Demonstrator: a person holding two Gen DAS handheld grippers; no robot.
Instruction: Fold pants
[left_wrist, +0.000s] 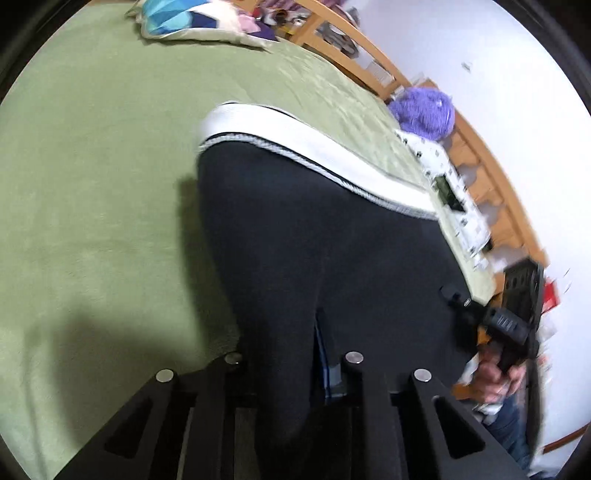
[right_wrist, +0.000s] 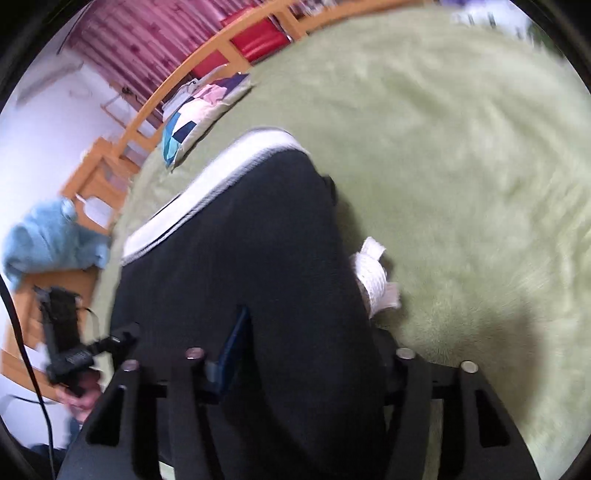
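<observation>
Black pants (left_wrist: 317, 236) with a white waistband (left_wrist: 295, 136) hang stretched over a green bedspread (left_wrist: 92, 166). My left gripper (left_wrist: 291, 360) is shut on the pants' near edge, cloth bunched between its fingers. My right gripper (right_wrist: 299, 356) is shut on the same near edge of the pants (right_wrist: 251, 251); the waistband (right_wrist: 207, 188) lies at the far end. A white drawstring or tag (right_wrist: 375, 277) pokes out at the right side. Each gripper shows in the other's view: the right one (left_wrist: 458, 295) and the left one (right_wrist: 122, 336). Both views are motion-blurred.
A patchwork pillow (left_wrist: 184, 22) lies at the far end of the bed, also in the right wrist view (right_wrist: 199, 118). A purple fluffy item (left_wrist: 424, 110) and a white printed cloth (left_wrist: 450, 192) sit near the wooden bed rail (left_wrist: 491, 192). A blue cloth (right_wrist: 48, 240) lies beyond the bed.
</observation>
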